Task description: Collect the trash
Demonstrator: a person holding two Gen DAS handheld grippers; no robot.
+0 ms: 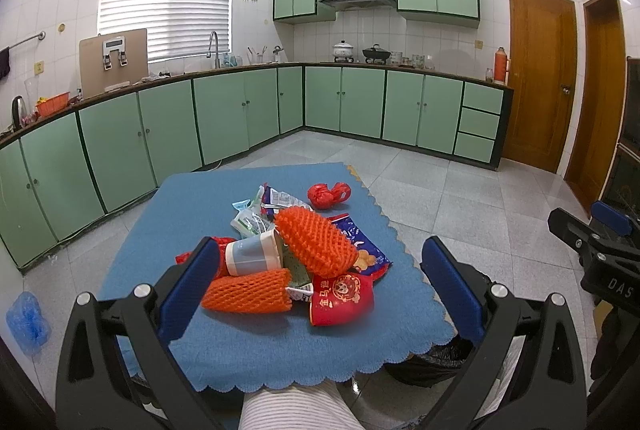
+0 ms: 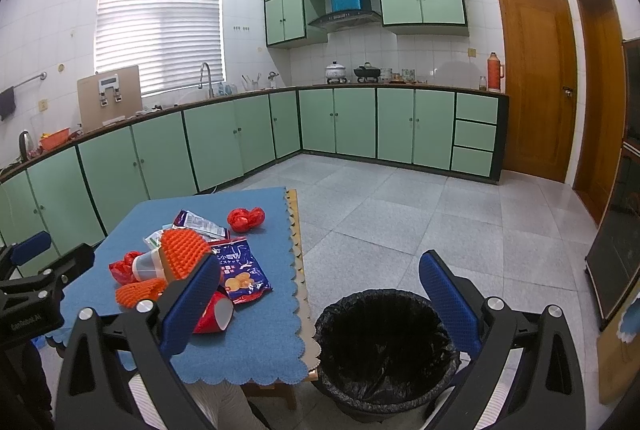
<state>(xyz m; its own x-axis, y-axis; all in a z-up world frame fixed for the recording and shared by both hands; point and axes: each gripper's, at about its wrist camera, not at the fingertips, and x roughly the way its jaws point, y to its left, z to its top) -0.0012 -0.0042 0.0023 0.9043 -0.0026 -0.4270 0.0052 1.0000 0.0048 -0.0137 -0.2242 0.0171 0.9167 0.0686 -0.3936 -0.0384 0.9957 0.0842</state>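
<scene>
A heap of trash lies on a small table under a blue cloth (image 1: 240,350): two orange foam nets (image 1: 316,242) (image 1: 248,292), a grey-blue cup (image 1: 252,256), a red paper cup (image 1: 342,300), a blue snack bag (image 1: 362,250), wrappers (image 1: 276,199) and a crumpled red wrapper (image 1: 330,193). My left gripper (image 1: 324,282) hovers open over the near side of the heap, holding nothing. My right gripper (image 2: 324,302) is open and empty above the gap between the table edge and a black-lined bin (image 2: 384,350). The same heap (image 2: 188,258) appears left in the right wrist view.
The bin stands on the tiled floor right of the table. Green cabinets (image 1: 168,133) run along the walls behind. A blue bag (image 1: 28,322) lies on the floor at left. A striped trouser leg (image 1: 296,406) is under the table's near edge. Wooden doors (image 2: 536,81) stand far right.
</scene>
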